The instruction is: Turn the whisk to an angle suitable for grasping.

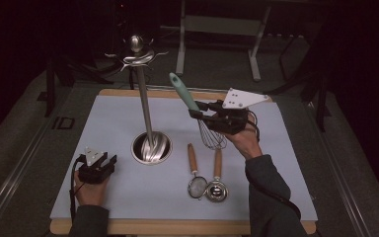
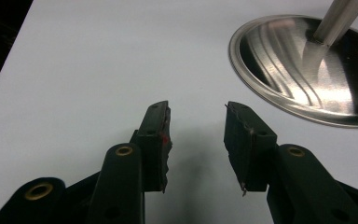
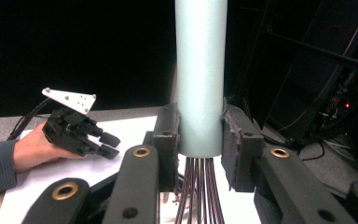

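Lab-type recording setup, not a kitchen: a white-covered table (image 1: 108, 197) is set in a dark, black-draped room. A metal frame stand (image 1: 217, 29) is seen beyond the right gripper (image 1: 197, 109), with equipment racks (image 3: 335, 84) behind it.

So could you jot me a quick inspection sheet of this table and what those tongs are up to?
Surface: white mat on a wooden table.
Job's things: whisk with teal handle, lifted; steel hanging stand.
Clutter: two wooden-handled strainers lying side by side.
Grippers: right tongs clamp the whisk's handle; left tongs open, resting on the mat.
Cables: one trails along each forearm.
Surroundings: dark, metal frames behind.
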Tool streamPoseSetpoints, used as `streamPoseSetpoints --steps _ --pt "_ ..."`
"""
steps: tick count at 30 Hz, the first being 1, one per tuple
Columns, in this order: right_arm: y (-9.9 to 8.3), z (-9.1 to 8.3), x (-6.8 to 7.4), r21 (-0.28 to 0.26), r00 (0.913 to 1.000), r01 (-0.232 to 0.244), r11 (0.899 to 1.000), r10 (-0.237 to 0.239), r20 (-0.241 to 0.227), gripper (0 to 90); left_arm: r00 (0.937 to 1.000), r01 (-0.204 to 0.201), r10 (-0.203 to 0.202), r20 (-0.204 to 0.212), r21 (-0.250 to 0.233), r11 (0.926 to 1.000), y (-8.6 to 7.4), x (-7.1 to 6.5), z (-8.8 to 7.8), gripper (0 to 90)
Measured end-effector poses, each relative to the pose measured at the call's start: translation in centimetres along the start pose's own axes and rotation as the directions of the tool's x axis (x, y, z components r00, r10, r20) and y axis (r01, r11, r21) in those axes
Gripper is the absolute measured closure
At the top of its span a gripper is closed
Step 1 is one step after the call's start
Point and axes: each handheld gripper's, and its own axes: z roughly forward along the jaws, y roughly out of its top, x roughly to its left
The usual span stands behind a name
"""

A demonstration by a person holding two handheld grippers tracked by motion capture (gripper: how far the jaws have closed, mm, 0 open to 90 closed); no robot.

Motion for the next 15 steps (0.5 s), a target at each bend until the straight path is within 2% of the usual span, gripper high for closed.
streamPoseSetpoints --steps 15 --pt "1.3 0.6 0.1 -0.048 0.9992 -0.006 0.999 0.004 -0.039 69.2 1.0 0.0 0.0 0.0 0.0 1.0 0.0 0.0 0.0 61.2"
